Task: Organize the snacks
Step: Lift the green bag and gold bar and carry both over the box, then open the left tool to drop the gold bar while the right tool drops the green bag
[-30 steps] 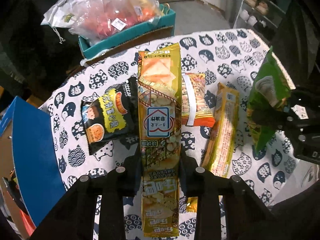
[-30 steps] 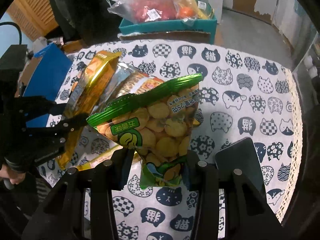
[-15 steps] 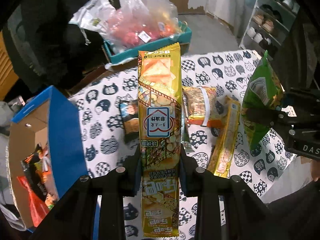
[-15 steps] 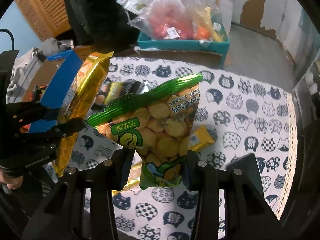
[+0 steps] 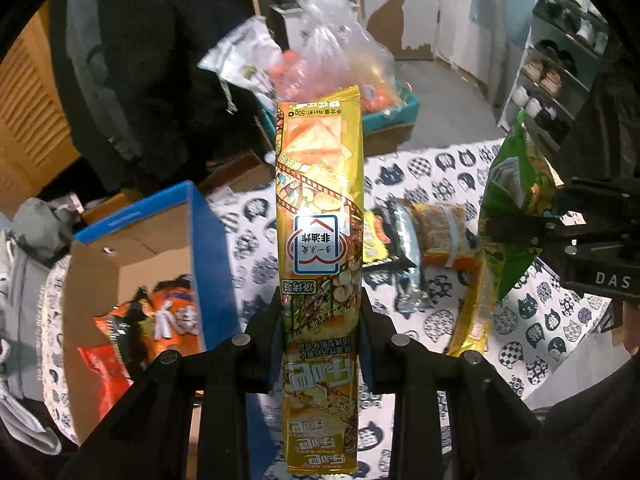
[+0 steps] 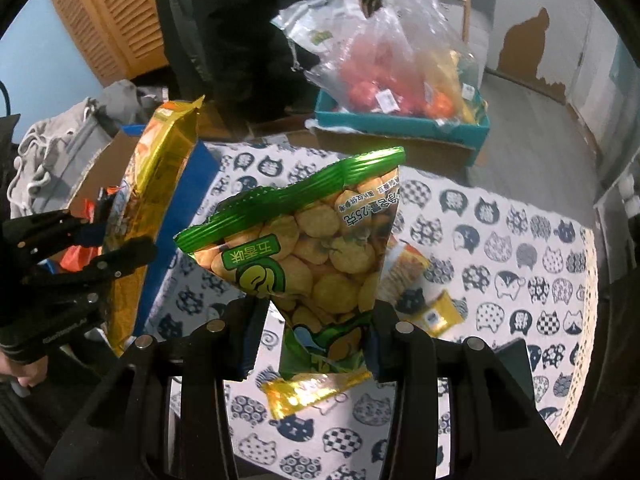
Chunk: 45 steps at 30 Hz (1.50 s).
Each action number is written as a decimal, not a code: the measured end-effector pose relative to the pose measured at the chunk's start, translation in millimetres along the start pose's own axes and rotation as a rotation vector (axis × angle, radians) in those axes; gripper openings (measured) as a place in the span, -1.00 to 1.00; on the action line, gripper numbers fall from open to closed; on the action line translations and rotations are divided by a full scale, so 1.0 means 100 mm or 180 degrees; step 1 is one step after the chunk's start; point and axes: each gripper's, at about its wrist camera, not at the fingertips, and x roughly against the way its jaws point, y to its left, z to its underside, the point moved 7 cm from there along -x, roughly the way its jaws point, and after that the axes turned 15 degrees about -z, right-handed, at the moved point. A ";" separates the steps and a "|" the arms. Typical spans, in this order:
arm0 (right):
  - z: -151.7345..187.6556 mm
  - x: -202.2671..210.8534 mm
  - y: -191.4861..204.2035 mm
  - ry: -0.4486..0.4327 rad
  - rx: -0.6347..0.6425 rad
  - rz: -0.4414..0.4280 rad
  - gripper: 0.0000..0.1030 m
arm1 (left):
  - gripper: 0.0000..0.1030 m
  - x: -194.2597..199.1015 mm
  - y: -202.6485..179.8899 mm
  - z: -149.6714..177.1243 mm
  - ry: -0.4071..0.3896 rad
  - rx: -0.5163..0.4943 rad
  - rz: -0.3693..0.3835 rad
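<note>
Snacks split three ways: two aloft, some loose on cat-print cloth (image 5: 560,316), others already in blue box (image 5: 208,248) at lower left of left view. Gold pack (image 5: 320,216) clamped lengthwise in left gripper (image 5: 320,332), jaws closed on its lower third, top end free and upright; likely so held for an end-first drop into box. Green bag (image 6: 304,252) pinched at bottom corner by right gripper (image 6: 316,332), jaws narrowed onto it, bag fanning upward at frame centre. Both raised clear of cloth, apart from each other. Clear sack (image 6: 400,60) in teal tray (image 6: 400,124), upper frame, untouched.
</note>
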 end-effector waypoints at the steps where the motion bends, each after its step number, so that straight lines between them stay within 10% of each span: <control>1: -0.03 -0.01 0.04 0.0000 0.0014 -0.0006 -0.21 | -0.40 0.02 0.05 0.00 -0.0037 0.0010 -0.0032; 45: -1.01 -1.17 1.96 0.0249 0.0572 -0.0557 -0.21 | -0.39 -0.39 2.17 0.66 0.0318 0.1121 -0.0322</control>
